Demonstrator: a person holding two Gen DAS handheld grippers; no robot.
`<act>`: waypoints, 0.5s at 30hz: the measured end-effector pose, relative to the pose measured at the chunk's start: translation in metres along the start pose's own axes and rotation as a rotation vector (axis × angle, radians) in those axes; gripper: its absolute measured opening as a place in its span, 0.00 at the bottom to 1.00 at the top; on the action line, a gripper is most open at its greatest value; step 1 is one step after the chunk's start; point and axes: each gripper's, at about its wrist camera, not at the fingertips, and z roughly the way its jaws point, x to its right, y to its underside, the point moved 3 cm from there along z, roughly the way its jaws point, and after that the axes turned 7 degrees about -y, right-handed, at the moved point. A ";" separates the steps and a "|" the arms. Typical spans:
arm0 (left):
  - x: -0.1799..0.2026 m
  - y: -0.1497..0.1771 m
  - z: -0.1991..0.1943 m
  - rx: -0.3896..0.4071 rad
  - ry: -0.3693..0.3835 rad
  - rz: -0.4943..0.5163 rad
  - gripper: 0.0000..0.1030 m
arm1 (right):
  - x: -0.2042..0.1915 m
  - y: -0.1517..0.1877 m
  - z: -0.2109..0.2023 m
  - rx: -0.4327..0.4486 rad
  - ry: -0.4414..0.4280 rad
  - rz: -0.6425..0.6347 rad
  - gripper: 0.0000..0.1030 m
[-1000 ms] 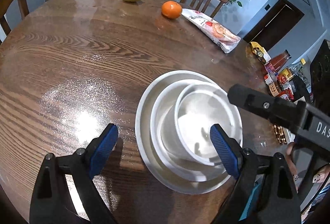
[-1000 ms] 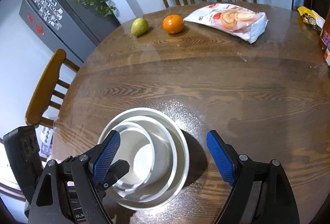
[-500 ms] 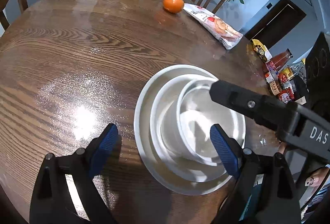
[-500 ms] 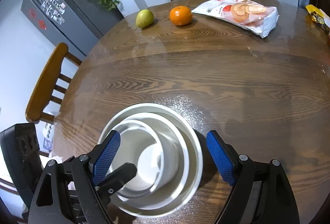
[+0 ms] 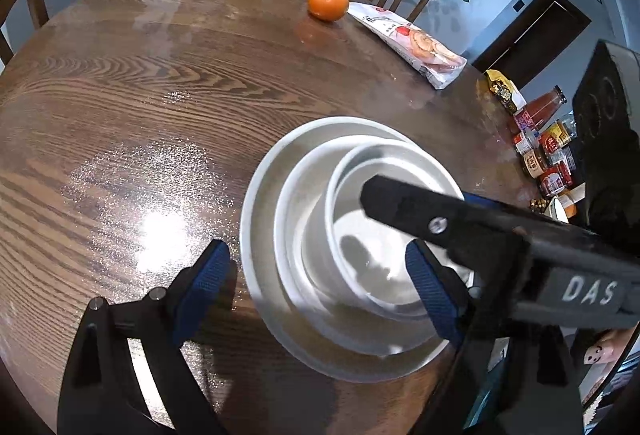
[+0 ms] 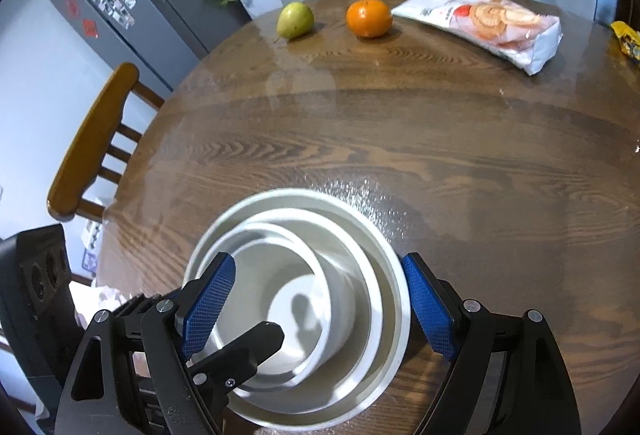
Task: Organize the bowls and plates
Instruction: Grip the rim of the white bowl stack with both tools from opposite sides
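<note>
On the round wooden table point(image 6: 440, 139) we saw the white dishes nested: a wide plate point(image 6: 394, 299) at the bottom, a shallower dish point(image 6: 360, 275) inside it, and a small deep bowl point(image 6: 320, 287) on top, the whole stack near the table's edge at 6 o'clock in the right wrist view. Our right gripper point(image 6: 316, 299) stood spread wide above the stack, its blue pads to either side of the rims and holding nothing. Our left gripper point(image 5: 316, 291) was also spread, one pad over bare wood at 7 o'clock and the other over the dishes, pinching nothing. At 12 o'clock, well apart from the stack, lay a snack bag point(image 6: 492, 23), then an orange point(image 6: 369, 17) and a pear point(image 6: 295, 20) beside it.
</note>
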 end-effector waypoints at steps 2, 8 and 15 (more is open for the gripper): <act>-0.001 0.000 -0.001 0.001 0.001 0.001 0.86 | 0.000 0.001 0.004 -0.013 0.004 -0.003 0.84; 0.001 0.000 0.002 0.000 0.020 -0.010 0.86 | 0.002 0.004 0.011 -0.047 -0.013 0.015 0.84; 0.005 0.000 0.007 -0.002 0.031 -0.007 0.86 | 0.006 0.007 0.020 -0.081 -0.053 0.047 0.84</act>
